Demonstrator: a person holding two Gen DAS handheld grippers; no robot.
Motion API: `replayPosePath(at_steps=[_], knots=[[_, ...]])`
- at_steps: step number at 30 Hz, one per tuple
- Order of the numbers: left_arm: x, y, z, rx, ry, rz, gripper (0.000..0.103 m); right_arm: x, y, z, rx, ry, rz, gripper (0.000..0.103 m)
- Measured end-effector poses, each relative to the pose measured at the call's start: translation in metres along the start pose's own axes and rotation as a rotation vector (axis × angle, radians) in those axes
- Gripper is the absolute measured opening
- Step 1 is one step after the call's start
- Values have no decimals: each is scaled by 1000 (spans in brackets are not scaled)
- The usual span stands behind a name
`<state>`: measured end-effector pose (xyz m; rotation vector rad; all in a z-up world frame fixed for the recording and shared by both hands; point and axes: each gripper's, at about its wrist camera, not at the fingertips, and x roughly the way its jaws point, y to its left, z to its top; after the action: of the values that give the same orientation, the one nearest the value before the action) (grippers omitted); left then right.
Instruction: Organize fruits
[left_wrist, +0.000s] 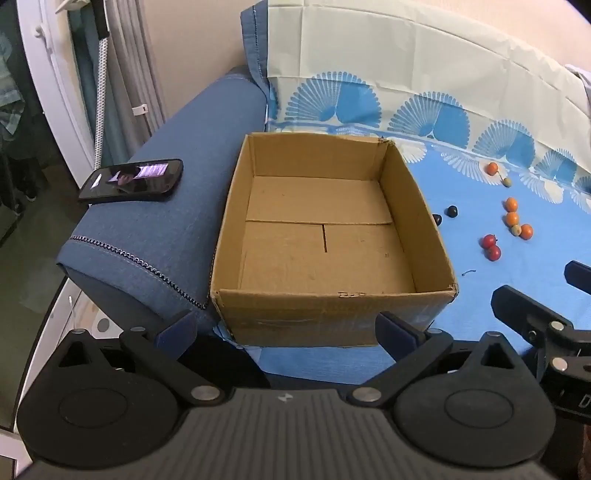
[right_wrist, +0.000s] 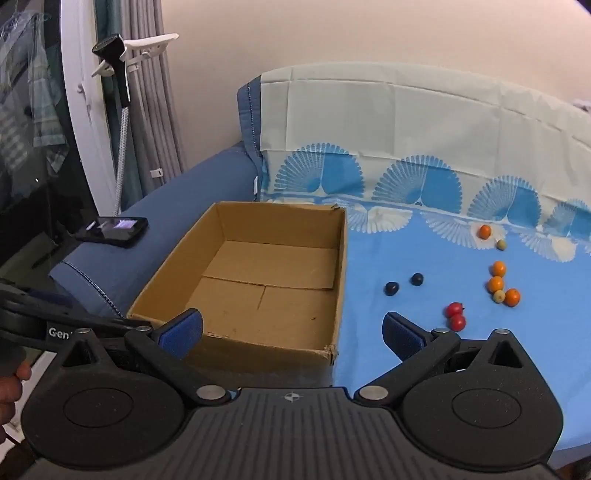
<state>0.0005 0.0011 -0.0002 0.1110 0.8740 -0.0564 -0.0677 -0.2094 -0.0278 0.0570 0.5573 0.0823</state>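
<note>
An open, empty cardboard box (left_wrist: 325, 229) (right_wrist: 258, 280) sits on the blue sheet next to the sofa arm. Small fruits lie to its right: two red ones (right_wrist: 456, 315) (left_wrist: 490, 246), several orange ones (right_wrist: 496, 282) (left_wrist: 513, 218), two dark ones (right_wrist: 404, 283) (left_wrist: 451, 211) and small green ones (right_wrist: 499, 296). My left gripper (left_wrist: 288, 330) is open and empty in front of the box's near wall. My right gripper (right_wrist: 293, 332) is open and empty over the box's near right corner, left of the red fruits.
A black phone (left_wrist: 133, 180) (right_wrist: 114, 229) lies on the blue sofa arm (left_wrist: 177, 206) left of the box. A patterned sheet (right_wrist: 424, 177) covers the seat and backrest. A curtain and a handheld steamer (right_wrist: 114, 55) stand at the left.
</note>
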Motion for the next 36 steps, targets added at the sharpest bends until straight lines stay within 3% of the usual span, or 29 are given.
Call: replayPosePath(at_steps=[27,36], knots=[[2,1,0,-35,68,-3,103,-2,0,0,-24,-18,9,103],[3,0,0,-26,43,0,103,-2,-1,0,-24,-18,9,103]])
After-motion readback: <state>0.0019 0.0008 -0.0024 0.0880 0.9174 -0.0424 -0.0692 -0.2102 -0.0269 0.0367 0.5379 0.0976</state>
